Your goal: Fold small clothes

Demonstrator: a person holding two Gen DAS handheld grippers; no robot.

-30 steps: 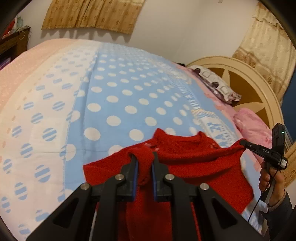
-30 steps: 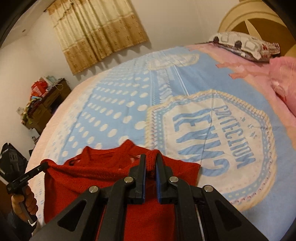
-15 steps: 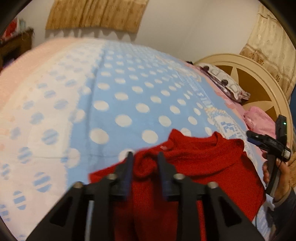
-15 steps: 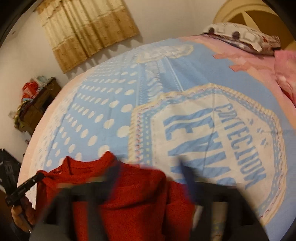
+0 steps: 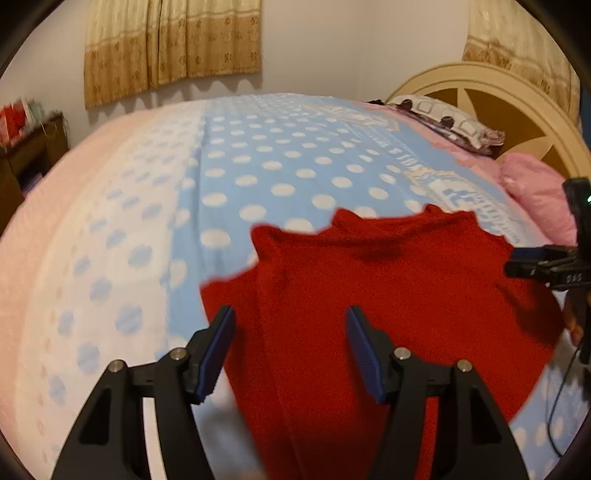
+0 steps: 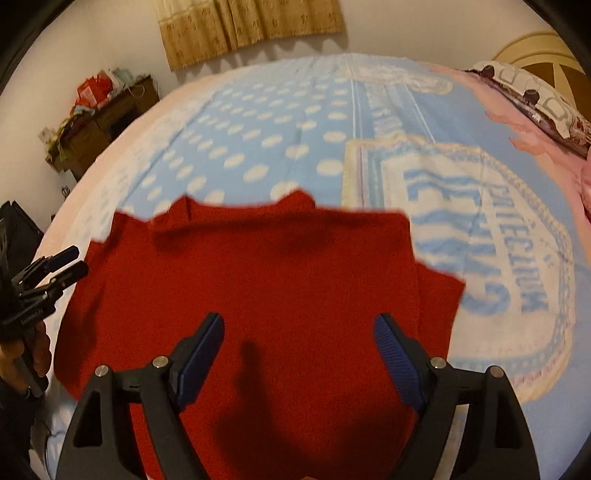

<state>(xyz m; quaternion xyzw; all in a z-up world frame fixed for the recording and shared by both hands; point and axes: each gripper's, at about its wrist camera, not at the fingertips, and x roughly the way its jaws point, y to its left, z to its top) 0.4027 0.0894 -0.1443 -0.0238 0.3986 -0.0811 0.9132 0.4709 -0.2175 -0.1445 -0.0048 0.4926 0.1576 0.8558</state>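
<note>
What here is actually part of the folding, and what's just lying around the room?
In use: red sweater, left gripper with jaws opening, right gripper open, both off the cloth.
Lying about: patterned pillow, pink pillow, curtains, cluttered dresser.

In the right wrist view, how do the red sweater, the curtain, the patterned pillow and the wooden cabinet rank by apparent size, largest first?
1. Red sweater, though it lies nearest the camera.
2. Curtain.
3. Wooden cabinet and patterned pillow look alike, so I leave them unranked.
</note>
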